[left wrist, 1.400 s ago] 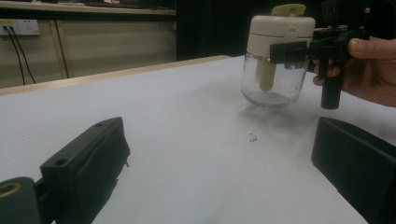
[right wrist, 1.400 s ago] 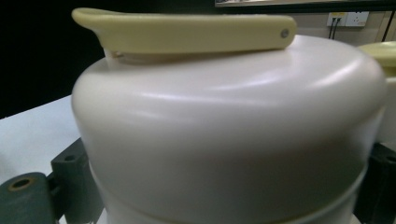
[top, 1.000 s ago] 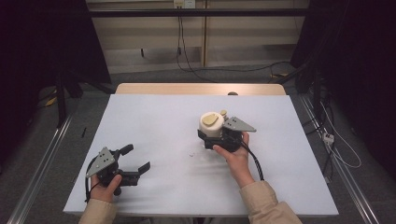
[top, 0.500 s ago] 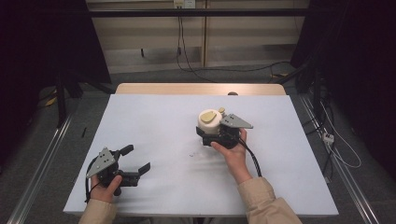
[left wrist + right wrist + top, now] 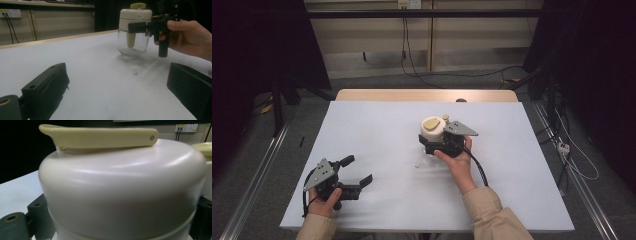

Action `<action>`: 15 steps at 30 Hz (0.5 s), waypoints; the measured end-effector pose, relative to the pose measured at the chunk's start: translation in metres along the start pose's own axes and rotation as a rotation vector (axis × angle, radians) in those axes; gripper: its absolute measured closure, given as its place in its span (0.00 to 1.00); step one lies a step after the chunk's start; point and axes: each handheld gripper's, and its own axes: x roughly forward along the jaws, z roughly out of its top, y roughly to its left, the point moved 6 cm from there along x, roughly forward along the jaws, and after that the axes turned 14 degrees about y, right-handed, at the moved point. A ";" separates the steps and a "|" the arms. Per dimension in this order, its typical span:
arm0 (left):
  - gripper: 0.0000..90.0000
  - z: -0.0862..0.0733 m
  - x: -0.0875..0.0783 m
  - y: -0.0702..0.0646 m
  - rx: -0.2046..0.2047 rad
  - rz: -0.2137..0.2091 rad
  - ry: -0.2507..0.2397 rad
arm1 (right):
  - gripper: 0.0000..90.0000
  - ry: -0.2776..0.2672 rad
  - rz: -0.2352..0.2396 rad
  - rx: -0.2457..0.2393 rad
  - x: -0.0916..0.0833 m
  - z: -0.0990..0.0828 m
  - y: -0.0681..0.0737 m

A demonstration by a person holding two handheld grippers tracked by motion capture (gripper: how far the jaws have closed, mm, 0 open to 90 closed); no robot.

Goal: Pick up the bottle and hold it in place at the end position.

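Mid-table, right claw grips the upright jar; left claw gapes wide.

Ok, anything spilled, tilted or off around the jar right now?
Nothing spilled. The jar stands upright on the table, with the right gripper clamped on its cream lid. Its clear glass body looks empty and undamaged. One oddity: a small dark speck and a faint smudge on the white surface in front of the jar. The left gripper rests open, apart.
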 end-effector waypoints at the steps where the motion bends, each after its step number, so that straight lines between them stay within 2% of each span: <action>1: 0.03 0.000 0.000 0.000 0.003 0.000 0.003 | 0.07 0.000 -0.002 0.003 0.001 0.000 -0.001; 9: 0.03 0.000 0.000 0.000 0.000 0.000 0.002 | 0.07 0.006 -0.012 -0.002 0.006 -0.001 -0.004; 15: 0.04 -0.001 -0.001 0.001 -0.001 0.005 0.005 | 0.07 -0.002 -0.004 -0.008 0.009 0.004 -0.001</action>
